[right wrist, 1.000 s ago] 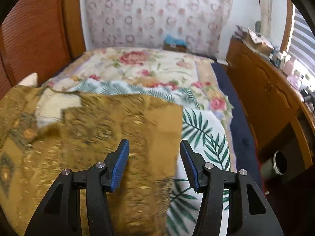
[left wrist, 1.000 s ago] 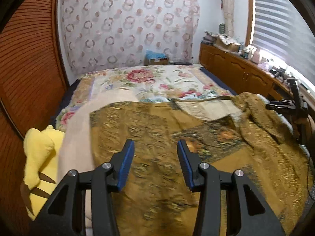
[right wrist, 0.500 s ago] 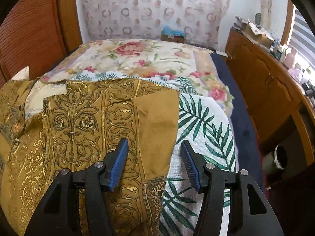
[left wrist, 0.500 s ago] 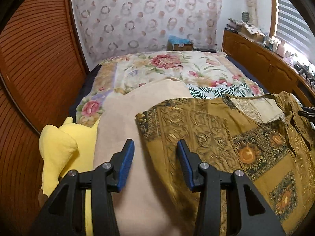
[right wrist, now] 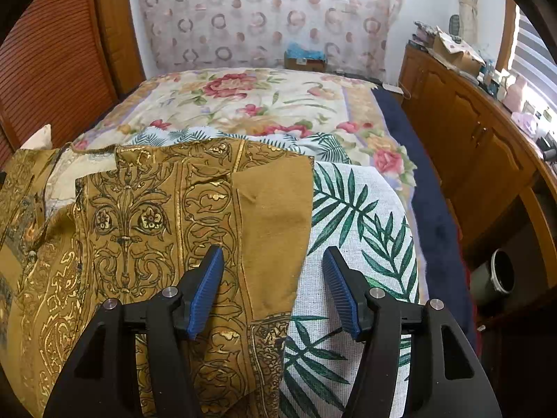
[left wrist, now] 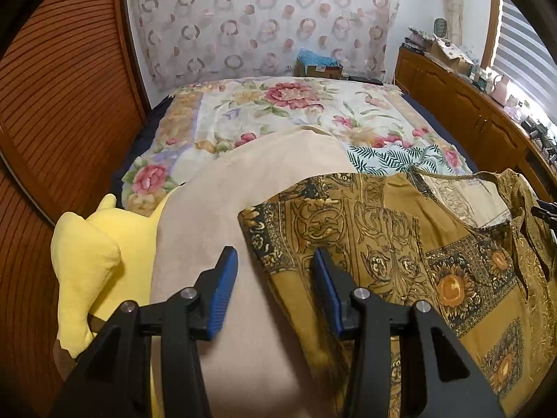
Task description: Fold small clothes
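A mustard-gold patterned top lies spread on the bed, neckline toward the far side. In the left wrist view its left sleeve edge lies between the tips of my open, empty left gripper. In the right wrist view the same top lies flat, and its right sleeve edge falls between the fingers of my open, empty right gripper. Neither gripper holds cloth.
A beige blanket and a yellow plush toy lie left of the top. A palm-leaf cloth lies to its right over a floral bedspread. Wooden cabinets and a pot stand right of the bed.
The left gripper has swung left from over the middle of the top to its left edge. The right gripper has shifted slightly and steadied over the right edge. Both stayed open.
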